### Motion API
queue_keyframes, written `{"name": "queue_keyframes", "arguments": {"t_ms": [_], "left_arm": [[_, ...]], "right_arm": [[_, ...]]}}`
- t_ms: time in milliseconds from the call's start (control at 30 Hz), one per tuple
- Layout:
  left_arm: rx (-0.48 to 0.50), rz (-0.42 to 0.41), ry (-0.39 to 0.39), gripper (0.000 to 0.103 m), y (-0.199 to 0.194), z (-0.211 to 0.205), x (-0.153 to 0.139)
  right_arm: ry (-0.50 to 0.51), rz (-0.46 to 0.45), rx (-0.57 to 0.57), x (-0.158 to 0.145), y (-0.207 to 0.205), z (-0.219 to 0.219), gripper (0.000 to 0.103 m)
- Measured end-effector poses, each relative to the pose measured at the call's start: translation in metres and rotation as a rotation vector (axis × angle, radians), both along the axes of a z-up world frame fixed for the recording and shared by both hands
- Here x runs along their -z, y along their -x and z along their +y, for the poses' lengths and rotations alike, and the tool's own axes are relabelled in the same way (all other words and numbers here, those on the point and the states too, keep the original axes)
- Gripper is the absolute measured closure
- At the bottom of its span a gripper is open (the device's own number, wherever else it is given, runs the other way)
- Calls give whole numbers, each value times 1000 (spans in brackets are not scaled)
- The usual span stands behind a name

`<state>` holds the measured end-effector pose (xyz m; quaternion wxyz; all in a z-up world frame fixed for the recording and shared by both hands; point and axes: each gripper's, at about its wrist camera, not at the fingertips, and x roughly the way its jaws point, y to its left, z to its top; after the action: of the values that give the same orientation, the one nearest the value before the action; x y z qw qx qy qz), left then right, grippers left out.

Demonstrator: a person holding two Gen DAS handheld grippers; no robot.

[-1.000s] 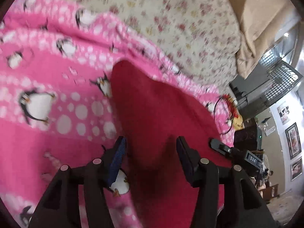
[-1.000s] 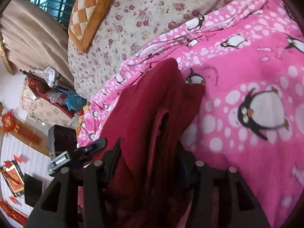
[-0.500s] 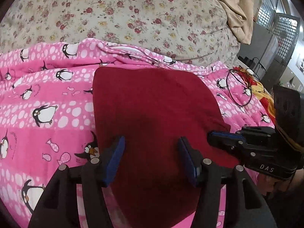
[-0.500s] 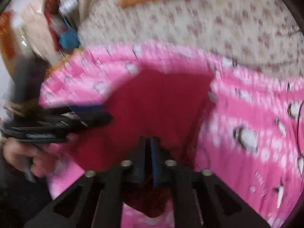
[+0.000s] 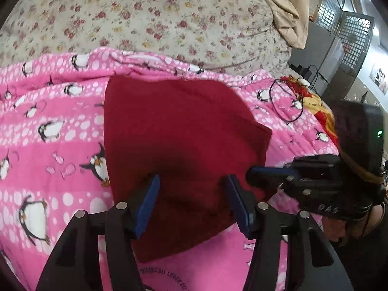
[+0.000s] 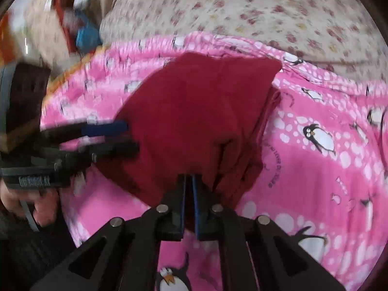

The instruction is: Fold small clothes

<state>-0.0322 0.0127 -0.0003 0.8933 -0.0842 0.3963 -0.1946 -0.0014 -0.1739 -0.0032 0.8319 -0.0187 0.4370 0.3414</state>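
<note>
While the dark red garment (image 5: 179, 143) lies on the pink penguin blanket (image 5: 48, 126), a fold is in hand.

The right gripper (image 6: 188, 181) has its blue pads pressed together on the garment's near edge, bunching cloth there; the left gripper (image 5: 192, 203) hangs above the near half with its pads spread, holding nothing. Next, I'd judge, that pinched edge wants carrying across and laying flat, with the left pinning the crease. The cloth looks soft, doubled along its right side, its top surface smooth. Floral bedsheet (image 5: 169, 24) lies beyond.
</note>
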Motion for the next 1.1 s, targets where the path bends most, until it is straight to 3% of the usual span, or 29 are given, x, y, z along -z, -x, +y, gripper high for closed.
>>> {"name": "queue_keyframes", "arguments": {"t_ms": [100, 167, 333, 433, 567, 667, 767, 867, 967, 1100], "left_arm": [[-41, -61, 51, 56, -9, 15, -20], [-92, -92, 65, 56, -27, 25, -33], [-228, -60, 111, 56, -99, 43, -42], [-269, 85, 113, 56, -157, 47, -21], [-305, 288, 28, 56, -206, 41, 33], [-325, 318, 36, 53, -205, 43, 52], [-329, 325, 41, 51, -204, 44, 56], [-322, 314, 19, 51, -199, 40, 51], [-322, 264, 77, 51, -183, 49, 31], [-308, 134, 99, 51, -118, 55, -6]], "right_arm": [[-31, -141, 6, -33, 9, -5, 100], [-50, -211, 59, -49, 3, -12, 94], [1, -279, 235, -66, -54, -13, 91], [-3, -252, 299, -61, -93, -8, 90], [13, -213, 264, -40, -131, 18, 91], [64, -68, 231, 0, -155, 30, 91], [52, -62, 219, 15, -156, 29, 91], [52, -59, 219, 17, -155, 28, 91], [3, -71, 229, 10, -147, 21, 91], [-82, -119, 283, -19, -113, -5, 89]]}}
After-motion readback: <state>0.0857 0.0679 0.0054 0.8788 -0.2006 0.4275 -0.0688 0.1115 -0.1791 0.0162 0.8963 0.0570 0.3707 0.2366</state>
